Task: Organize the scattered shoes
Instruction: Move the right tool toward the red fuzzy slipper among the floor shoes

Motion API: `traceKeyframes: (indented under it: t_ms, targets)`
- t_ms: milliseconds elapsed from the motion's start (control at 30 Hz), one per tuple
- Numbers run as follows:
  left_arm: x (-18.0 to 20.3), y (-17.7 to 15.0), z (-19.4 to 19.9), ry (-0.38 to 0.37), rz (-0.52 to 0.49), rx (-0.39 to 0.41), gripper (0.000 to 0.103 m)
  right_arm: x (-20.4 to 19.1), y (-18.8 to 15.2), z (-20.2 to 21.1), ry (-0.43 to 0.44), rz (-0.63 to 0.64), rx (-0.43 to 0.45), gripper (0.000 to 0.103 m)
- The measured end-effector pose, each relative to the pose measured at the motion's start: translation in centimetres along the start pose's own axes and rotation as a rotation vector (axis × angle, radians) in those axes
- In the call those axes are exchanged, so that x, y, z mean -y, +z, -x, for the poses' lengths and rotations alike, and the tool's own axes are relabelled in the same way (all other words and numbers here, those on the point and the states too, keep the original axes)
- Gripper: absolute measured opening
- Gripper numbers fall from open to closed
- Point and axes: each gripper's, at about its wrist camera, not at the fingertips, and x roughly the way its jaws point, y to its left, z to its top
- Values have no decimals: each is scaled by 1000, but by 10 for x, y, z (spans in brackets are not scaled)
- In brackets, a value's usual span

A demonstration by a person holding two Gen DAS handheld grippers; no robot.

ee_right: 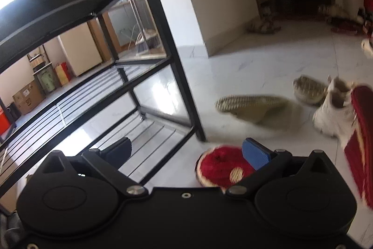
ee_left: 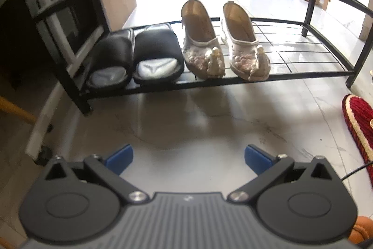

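Note:
In the left wrist view, a black shoe rack (ee_left: 209, 82) holds a pair of black slides (ee_left: 135, 55) at the left of its bottom shelf and a pair of beige embroidered flats (ee_left: 223, 43) beside them. My left gripper (ee_left: 188, 159) hovers open over bare floor in front of the rack. A red slipper (ee_left: 360, 127) lies at the right edge. In the right wrist view, my right gripper (ee_right: 186, 155) stands open beside the rack's corner post (ee_right: 177, 67), above a red slipper (ee_right: 221, 167) on the floor. Nothing sits between its pads.
On the floor right of the rack lie an overturned beige shoe (ee_right: 251, 106), another beige shoe (ee_right: 310, 90), a white sneaker (ee_right: 333, 113) and a second red slipper (ee_right: 361, 144). Cardboard boxes (ee_right: 28, 97) stand behind the rack. A cabinet on castors (ee_left: 42, 85) flanks its left side.

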Motion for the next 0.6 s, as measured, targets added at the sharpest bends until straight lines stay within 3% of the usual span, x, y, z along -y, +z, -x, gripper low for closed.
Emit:
traceKeyframes:
  t_ms: [233, 400, 600]
  targets:
    - [35, 19, 17, -60, 26, 17, 102, 15, 19, 7, -1, -27, 108, 103]
    - [85, 35, 35, -45, -46, 41, 102, 33, 32, 5, -36, -74, 184, 103]
    - [132, 44, 56, -88, -112, 53, 102, 69, 46, -1, -94, -176, 163, 103]
